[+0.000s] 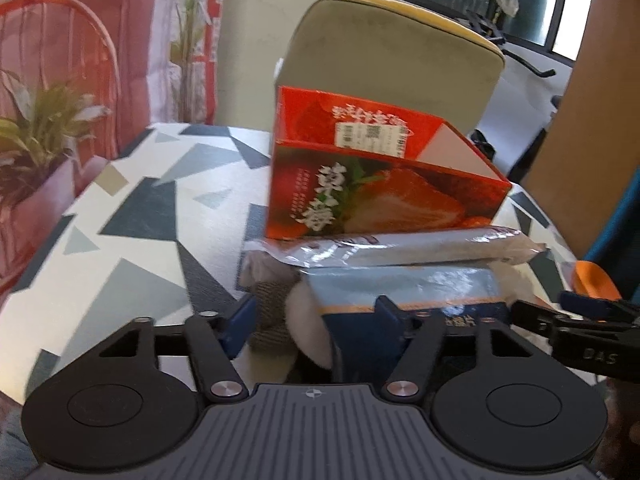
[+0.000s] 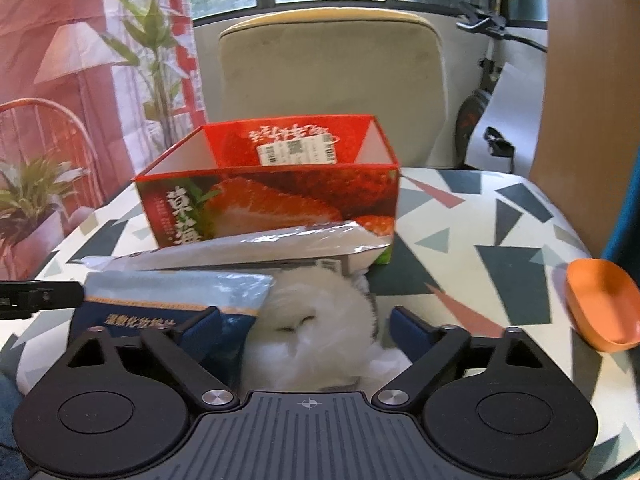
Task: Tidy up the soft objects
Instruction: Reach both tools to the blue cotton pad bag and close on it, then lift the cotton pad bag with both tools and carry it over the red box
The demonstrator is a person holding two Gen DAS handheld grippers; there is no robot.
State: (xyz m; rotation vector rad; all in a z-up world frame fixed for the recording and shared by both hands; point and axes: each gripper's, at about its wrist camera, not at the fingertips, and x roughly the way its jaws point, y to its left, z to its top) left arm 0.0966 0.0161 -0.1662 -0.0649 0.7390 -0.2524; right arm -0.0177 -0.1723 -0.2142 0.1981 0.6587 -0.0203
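Observation:
An open red strawberry box (image 1: 384, 184) (image 2: 276, 196) stands on the patterned table. In front of it lies a pile: a long silvery packet (image 1: 400, 246) (image 2: 248, 246), a blue cotton-pad pack (image 1: 404, 292) (image 2: 172, 300), a white fluffy plush (image 2: 316, 328) (image 1: 308, 320) and a grey knitted piece (image 1: 272, 312). My left gripper (image 1: 316, 328) is open, its fingers on either side of the grey piece and the plush. My right gripper (image 2: 306, 330) is open around the white plush, its left finger (image 2: 204, 330) against the blue pack.
An orange scoop (image 2: 600, 304) (image 1: 592, 280) lies at the table's right edge. A beige chair (image 2: 332, 80) stands behind the table. Potted plants (image 1: 36, 140) and a red wire chair are on the left. The right gripper's arm (image 1: 576, 332) shows in the left view.

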